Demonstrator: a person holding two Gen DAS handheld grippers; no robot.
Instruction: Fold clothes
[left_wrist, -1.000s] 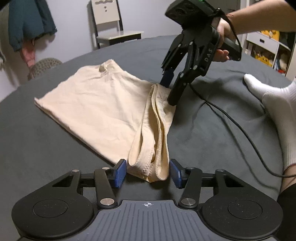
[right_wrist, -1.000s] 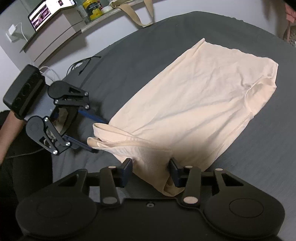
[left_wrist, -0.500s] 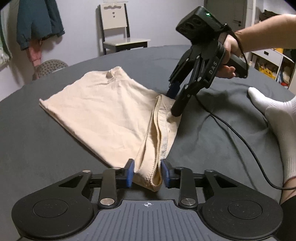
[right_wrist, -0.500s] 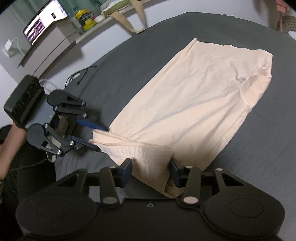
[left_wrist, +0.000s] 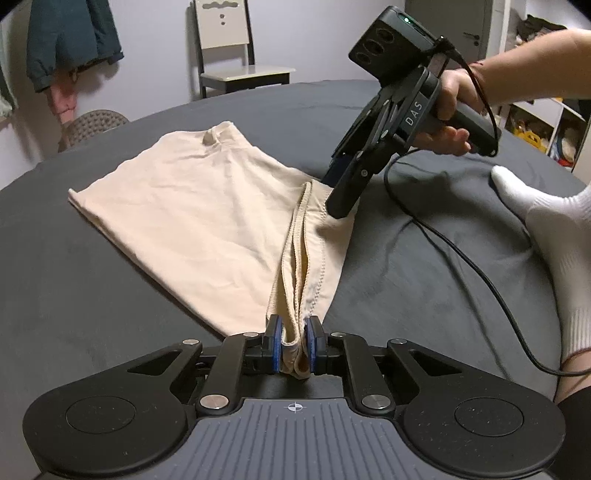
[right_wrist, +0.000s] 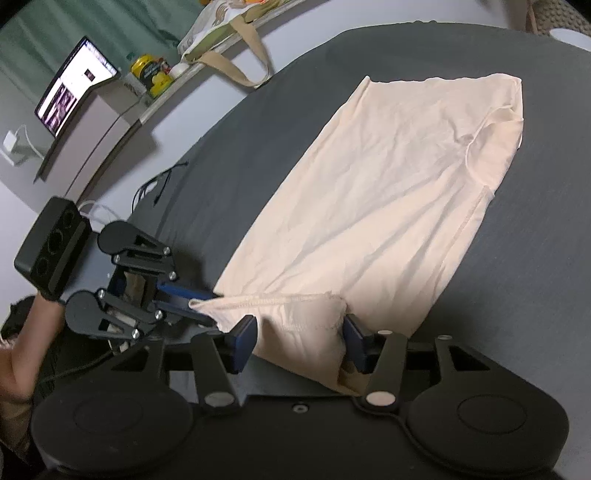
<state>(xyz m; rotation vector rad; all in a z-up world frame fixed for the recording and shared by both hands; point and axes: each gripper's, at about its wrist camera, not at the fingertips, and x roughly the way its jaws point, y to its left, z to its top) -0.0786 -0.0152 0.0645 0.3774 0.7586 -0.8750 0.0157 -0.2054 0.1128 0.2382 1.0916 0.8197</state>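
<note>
A cream garment (left_wrist: 207, 206) lies flat on the dark grey cover (left_wrist: 74, 280), its doubled hem running toward me. My left gripper (left_wrist: 294, 345) is shut on the near corner of that hem. In the right wrist view the same left gripper (right_wrist: 195, 306) pinches the hem's left end. My right gripper (right_wrist: 299, 341) is open, its blue pads (right_wrist: 243, 338) wide apart, with the other hem corner of the garment (right_wrist: 388, 184) bunched between them. From the left wrist view, the right gripper (left_wrist: 340, 195), held by a hand (left_wrist: 450, 110), points down at the far hem corner.
A foot in a white sock (left_wrist: 546, 229) rests on the cover at right, with a black cable (left_wrist: 461, 258) beside it. A chair (left_wrist: 229, 55) and a hanging jacket (left_wrist: 70, 37) stand behind. A monitor (right_wrist: 74, 81) and tote bag (right_wrist: 229, 48) sit on a shelf.
My left gripper has slid forward around the near hem corner and shut on it. The right gripper stays open, with the hem corner between its pads.
</note>
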